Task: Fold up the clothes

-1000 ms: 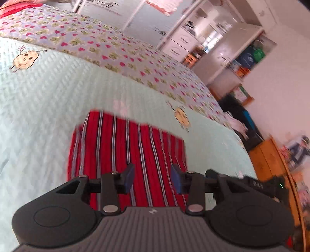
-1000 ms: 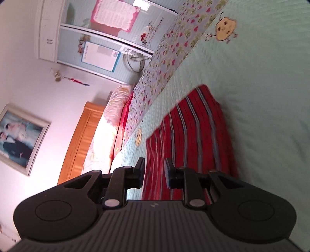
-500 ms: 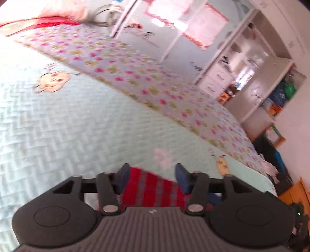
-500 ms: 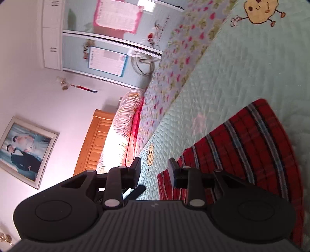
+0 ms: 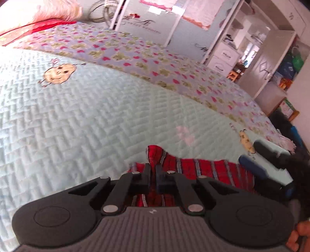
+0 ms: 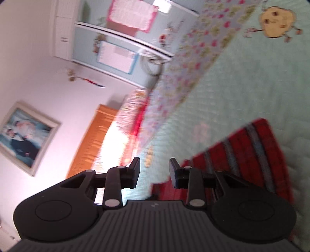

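Far left of the left wrist view: pink pillow [image 5: 48,9] at the head of the bed, over a red edge. Below it, pale mint quilted bedspread [image 5: 77,120] with a round cartoon face [image 5: 59,74] stitched in. Along its far side, a floral strip of sheet [image 5: 155,64] with hearts and green shapes. Centre, low in the frame: left tool [image 5: 152,175] pressed together on a raised pleat of the red striped garment [image 5: 203,168], cloth pinched between the two dark fingers [image 5: 146,174] and bunched up just above them. Rest of the garment lying flat on the bedspread, running off to the right. Further right, blurred blue-and-black part of the other tool [image 5: 251,166], touching or just above the garment's far edge; cannot tell which. Far right: white drawers and open cupboard doors [image 5: 271,58]

Right wrist view, tilted and blurred by motion. Far left: framed portrait [image 6: 25,135] on a pale wall. Next, orange wooden headboard [image 6: 91,139] and the pillow [image 6: 120,135] beside it. Centre bottom: right tool [image 6: 154,170] spread wide, nothing between its fingers [image 6: 135,168], bare bedspread [image 6: 242,87] seen through the gap. Right of that, the red striped garment [image 6: 251,149] lying on the bed, its near corner just beside the right-hand finger. Top right: the same cartoon face [image 6: 277,20]
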Action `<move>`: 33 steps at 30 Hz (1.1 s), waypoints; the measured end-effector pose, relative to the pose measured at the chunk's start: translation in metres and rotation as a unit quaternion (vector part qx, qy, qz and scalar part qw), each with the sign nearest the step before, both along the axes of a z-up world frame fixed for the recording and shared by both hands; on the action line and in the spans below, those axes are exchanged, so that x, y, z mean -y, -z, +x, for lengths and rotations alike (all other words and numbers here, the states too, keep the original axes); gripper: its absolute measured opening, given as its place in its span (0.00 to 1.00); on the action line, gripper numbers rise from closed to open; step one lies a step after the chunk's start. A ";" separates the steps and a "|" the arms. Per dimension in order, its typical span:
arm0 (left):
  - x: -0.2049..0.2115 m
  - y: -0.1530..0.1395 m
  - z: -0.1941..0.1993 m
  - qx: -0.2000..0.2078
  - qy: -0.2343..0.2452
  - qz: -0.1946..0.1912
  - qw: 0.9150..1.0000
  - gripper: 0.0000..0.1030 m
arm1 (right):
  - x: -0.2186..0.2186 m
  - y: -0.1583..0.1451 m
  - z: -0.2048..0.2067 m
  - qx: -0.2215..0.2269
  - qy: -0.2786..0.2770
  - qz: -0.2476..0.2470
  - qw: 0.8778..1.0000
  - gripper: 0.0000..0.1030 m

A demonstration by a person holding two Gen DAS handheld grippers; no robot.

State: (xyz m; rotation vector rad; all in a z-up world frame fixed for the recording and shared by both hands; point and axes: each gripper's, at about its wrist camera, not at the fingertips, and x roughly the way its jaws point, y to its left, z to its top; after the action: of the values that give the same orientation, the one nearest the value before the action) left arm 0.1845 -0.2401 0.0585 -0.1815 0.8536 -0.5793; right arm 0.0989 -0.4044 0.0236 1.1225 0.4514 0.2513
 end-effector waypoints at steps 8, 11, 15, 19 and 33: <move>0.005 0.008 0.001 0.007 -0.023 0.025 0.999 0.13 | -0.003 0.032 0.027 -0.056 -0.021 -0.050 0.997 0.00; 0.010 -0.014 -0.016 0.050 -0.050 0.054 0.996 0.18 | -0.004 0.041 0.028 -0.062 -0.017 -0.059 0.996 0.00; 0.024 -0.049 -0.040 0.098 0.007 -0.003 0.995 0.34 | -0.013 0.038 0.026 -0.063 -0.016 -0.095 0.993 0.00; 0.052 -0.002 -0.025 0.017 0.071 0.006 0.997 0.38 | -0.014 0.036 0.022 -0.053 -0.017 -0.104 0.993 0.00; 0.016 0.053 -0.012 0.008 0.051 -0.078 0.996 0.06 | 0.005 0.029 0.002 -0.036 0.023 -0.044 0.998 0.00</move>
State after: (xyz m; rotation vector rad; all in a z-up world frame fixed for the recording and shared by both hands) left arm 0.1721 -0.2560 0.0053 -0.2763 0.8063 -0.7437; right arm 0.1005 -0.4096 -0.0058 1.0579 0.4952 0.1494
